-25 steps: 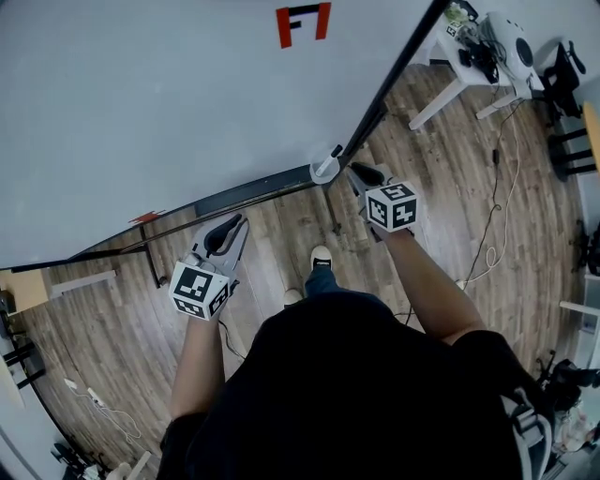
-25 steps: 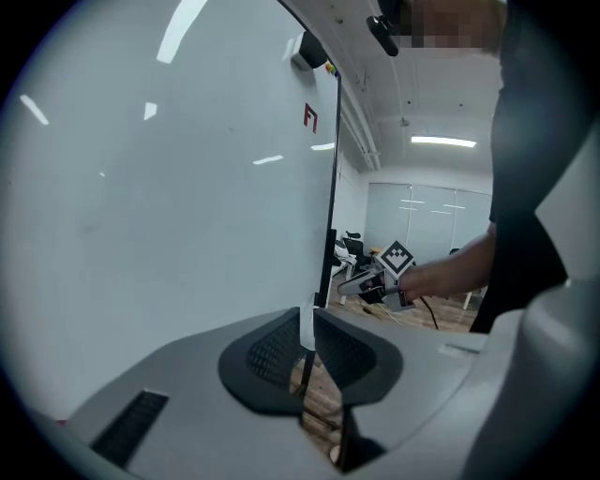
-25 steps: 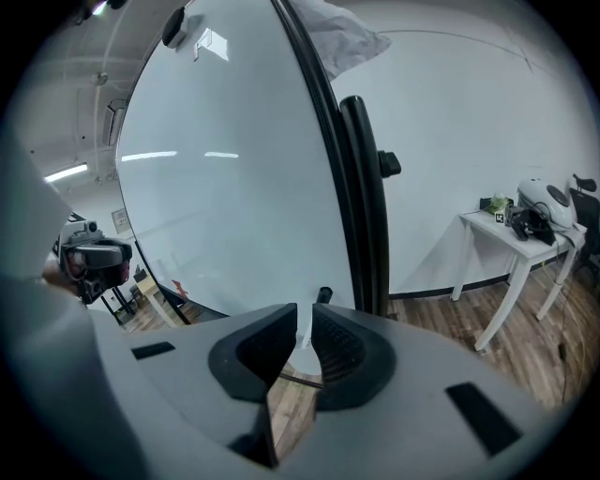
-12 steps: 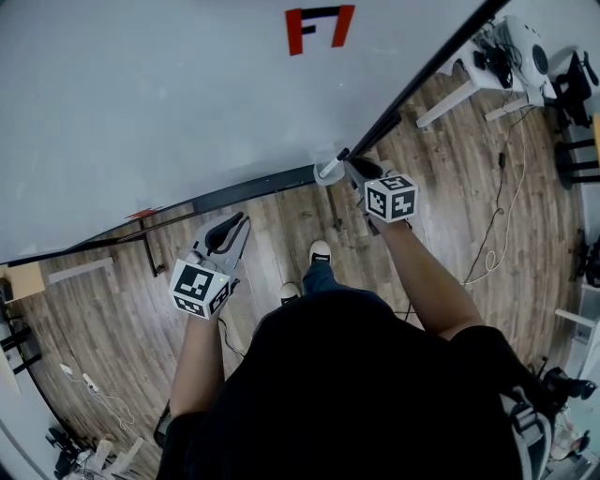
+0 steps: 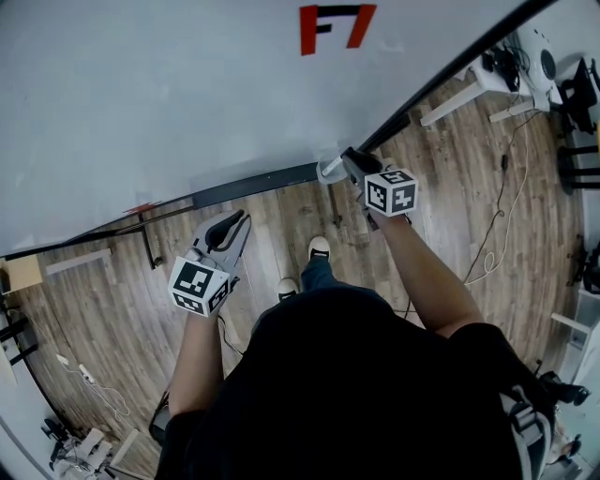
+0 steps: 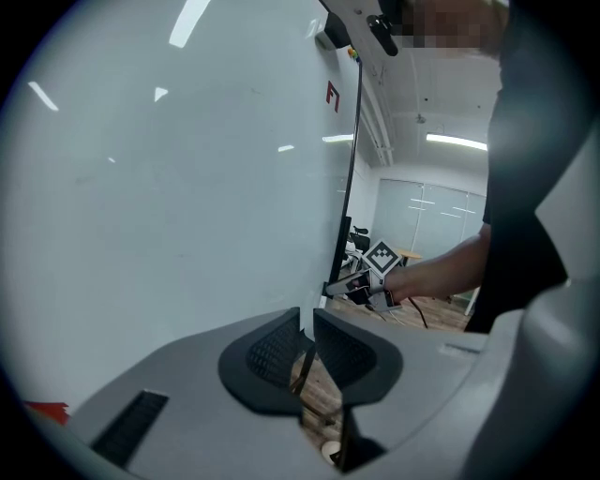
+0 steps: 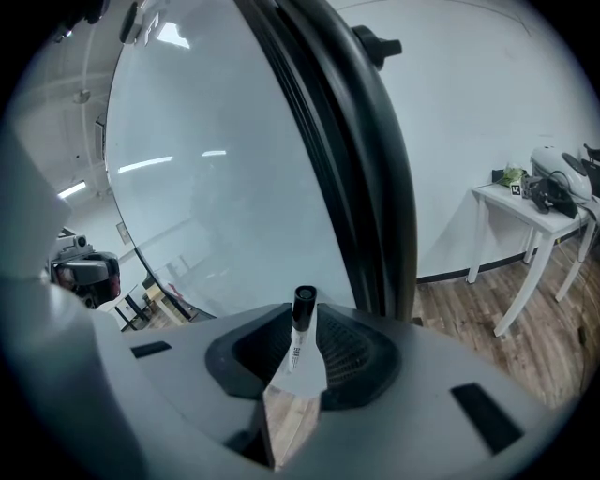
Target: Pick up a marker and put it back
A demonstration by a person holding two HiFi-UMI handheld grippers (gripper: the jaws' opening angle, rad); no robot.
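A white marker with a black cap [image 5: 330, 166] [image 7: 302, 306] stands at the lower right corner of the whiteboard [image 5: 187, 94]. My right gripper [image 5: 343, 162] [image 7: 302, 326] reaches around it. Its jaws have just been opening, and the marker sits between the pads without being pressed. My left gripper [image 5: 236, 223] [image 6: 307, 323] hangs lower to the left, below the board's edge. It is shut, with nothing between its pads. In the left gripper view the right gripper [image 6: 361, 286] shows at the board's corner.
The board's black frame [image 5: 253, 187] [image 7: 361, 150] runs along the bottom and up the right side. A red mark [image 5: 336, 25] is at the board's top. A white table [image 5: 483, 75] [image 7: 530, 202] with gear stands at the right. The person's shoes [image 5: 319, 250] are on the wooden floor.
My right gripper has moved up-left to the marker, which now stands between its jaws. The left gripper has barely moved.
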